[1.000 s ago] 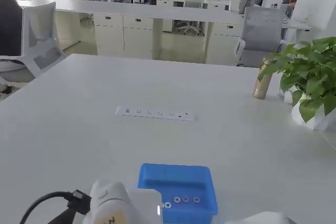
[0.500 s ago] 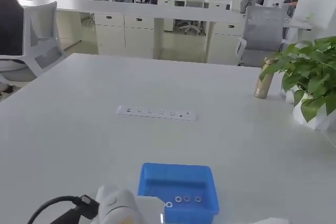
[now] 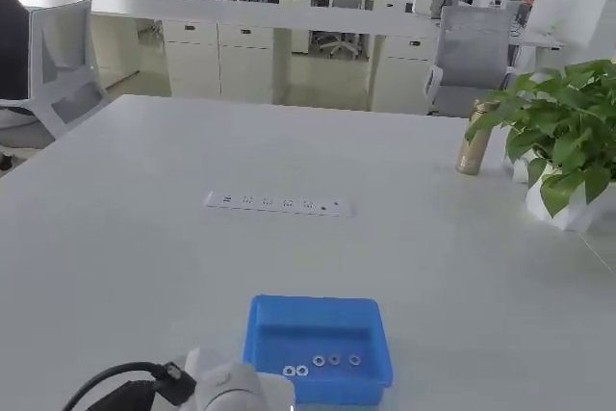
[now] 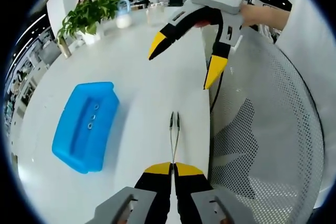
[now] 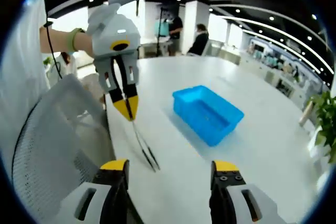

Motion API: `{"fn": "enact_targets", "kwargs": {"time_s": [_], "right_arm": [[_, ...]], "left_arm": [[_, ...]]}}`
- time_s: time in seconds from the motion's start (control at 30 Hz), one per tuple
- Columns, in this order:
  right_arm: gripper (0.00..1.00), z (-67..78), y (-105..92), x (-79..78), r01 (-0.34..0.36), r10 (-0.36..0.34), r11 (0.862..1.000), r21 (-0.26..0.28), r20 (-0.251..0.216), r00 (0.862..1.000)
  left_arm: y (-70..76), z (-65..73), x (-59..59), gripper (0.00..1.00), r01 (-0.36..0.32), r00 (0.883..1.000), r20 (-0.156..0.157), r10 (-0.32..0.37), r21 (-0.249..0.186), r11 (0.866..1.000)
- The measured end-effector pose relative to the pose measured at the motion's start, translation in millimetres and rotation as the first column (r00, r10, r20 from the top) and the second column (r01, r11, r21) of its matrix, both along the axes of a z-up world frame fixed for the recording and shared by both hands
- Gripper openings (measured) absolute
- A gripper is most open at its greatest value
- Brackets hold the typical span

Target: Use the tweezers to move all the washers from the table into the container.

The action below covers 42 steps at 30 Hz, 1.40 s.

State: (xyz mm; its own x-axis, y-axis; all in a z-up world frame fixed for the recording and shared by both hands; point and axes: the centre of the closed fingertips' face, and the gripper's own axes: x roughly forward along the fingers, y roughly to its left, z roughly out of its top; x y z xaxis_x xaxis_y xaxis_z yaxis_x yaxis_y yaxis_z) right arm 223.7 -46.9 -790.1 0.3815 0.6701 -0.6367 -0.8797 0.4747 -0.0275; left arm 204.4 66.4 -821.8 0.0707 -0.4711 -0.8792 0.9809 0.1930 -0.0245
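Note:
A blue container point(image 3: 318, 346) stands on the white table near its front edge, and several washers point(image 3: 320, 363) lie in a row inside it. My left gripper point(image 4: 173, 169) is shut on thin metal tweezers point(image 4: 174, 132), which point forward over the table with the blue container point(image 4: 84, 124) off to their left. The left gripper point(image 5: 126, 107) and its tweezers point(image 5: 143, 148) hang above the table edge, beside the container point(image 5: 208, 113). My right gripper point(image 5: 169, 166) is open and holds nothing. It faces the left gripper from a short way off, the right gripper point(image 4: 186, 60) hanging open.
A white power strip point(image 3: 276, 203) lies mid-table. A potted plant point(image 3: 563, 137) and a brass bottle point(image 3: 472, 146) stand at the far right. A mesh chair back point(image 4: 262, 145) is close beside the grippers. Office desks, chairs and people are beyond the table.
The left gripper's white body has sunk lower in the head view. A white part at the bottom right has left the picture. The container and washers have not moved.

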Motion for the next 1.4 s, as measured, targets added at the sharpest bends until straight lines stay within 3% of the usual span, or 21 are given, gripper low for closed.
{"fn": "enact_targets", "kwargs": {"time_s": [0.07,0.33,0.43,0.63,0.7,0.83,1.07,1.17,1.4], "right_arm": [[0.66,0.4,-1.2,-1.0,0.023,-0.023,1.0,0.02,-0.028,0.999],[0.74,0.6,-5.2,-0.4,0.057,-0.057,0.998,0.003,-0.018,0.998],[0.75,0.8,-7.2,0.1,0.07,-0.07,0.998,0.006,-0.019,0.997],[0.75,-5.7,-15.2,-0.1,0.13,-0.13,0.991,0.0,-0.063,0.99],[0.77,-8.8,-16.8,-2.0,0.145,-0.145,0.989,-0.008,-0.08,0.986],[0.78,-15.2,-19.8,-6.3,0.156,-0.158,0.987,-0.027,-0.1,0.982],[0.79,-21.3,-26.1,-7.7,0.182,-0.186,0.982,-0.044,-0.131,0.974],[0.8,-21.0,-26.2,-7.7,0.186,-0.19,0.982,-0.042,-0.133,0.973],[0.8,-21.5,-24.5,-7.5,0.181,-0.185,0.983,-0.042,-0.135,0.974]], "left_arm": [[2.1,-4.7,0.1,0.0,0.0,1.0,-0.01,0.0,0.021,1.0],[5.9,-16.5,1.4,0.0,0.009,0.999,-0.04,-0.005,0.112,0.994],[10.0,-22.4,1.5,0.0,0.024,0.999,-0.048,-0.016,0.167,0.986],[11.7,-28.5,0.2,0.0,0.033,0.997,-0.08,-0.016,0.217,0.976],[12.9,-30.5,-0.6,0.0,0.042,0.996,-0.089,-0.021,0.243,0.969],[22.5,-36.7,0.1,0.0,0.099,0.993,-0.096,-0.07,0.341,0.935],[25.3,-43.1,-3.5,0.0,0.129,0.989,-0.121,-0.087,0.401,0.907],[30.9,-44.6,-2.3,0.0,0.144,0.988,-0.116,-0.103,0.439,0.887],[32.4,-45.5,-5.3,0.0,0.127,0.99,-0.114,-0.085,0.43,0.894]]}}
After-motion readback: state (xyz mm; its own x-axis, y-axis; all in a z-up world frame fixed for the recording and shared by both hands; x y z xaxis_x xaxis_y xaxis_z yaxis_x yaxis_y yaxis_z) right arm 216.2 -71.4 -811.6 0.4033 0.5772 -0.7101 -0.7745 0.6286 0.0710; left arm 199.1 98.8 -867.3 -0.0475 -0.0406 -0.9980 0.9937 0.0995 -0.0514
